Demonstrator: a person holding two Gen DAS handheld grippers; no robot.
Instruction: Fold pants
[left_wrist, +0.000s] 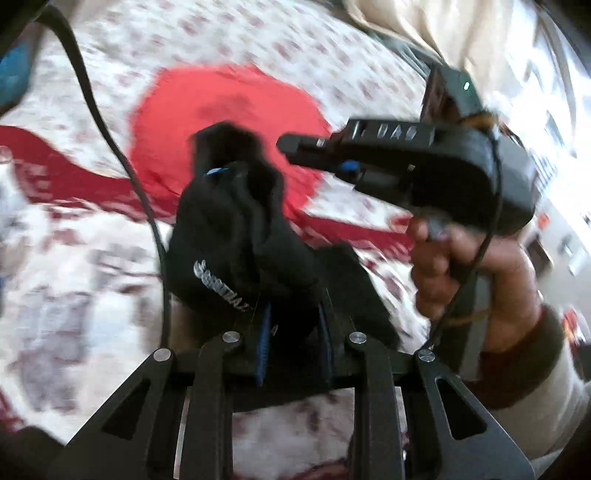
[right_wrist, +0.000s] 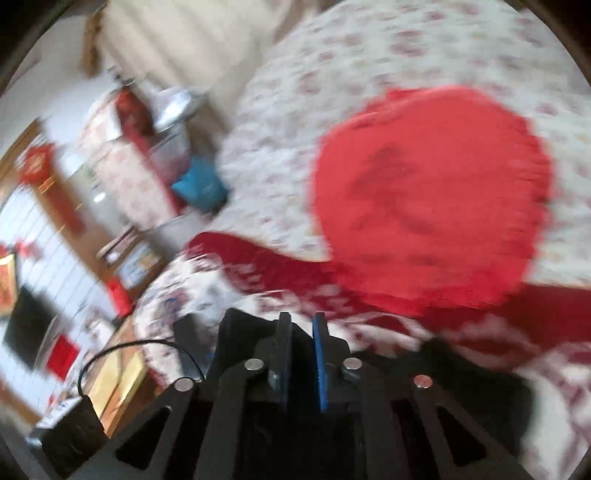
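The black pants with a white logo hang bunched from my left gripper, which is shut on the fabric above the bed. My right gripper is held in a hand at the right of the left wrist view, apart from the pants. In the right wrist view its blue-padded fingers stand close together with only a narrow gap, nothing between them. Black fabric lies below it to the right. Both views are motion-blurred.
A floral bedspread with a red round cushion and red band covers the bed. A black cable crosses the left. Furniture, a blue item and a tiled floor lie left of the bed.
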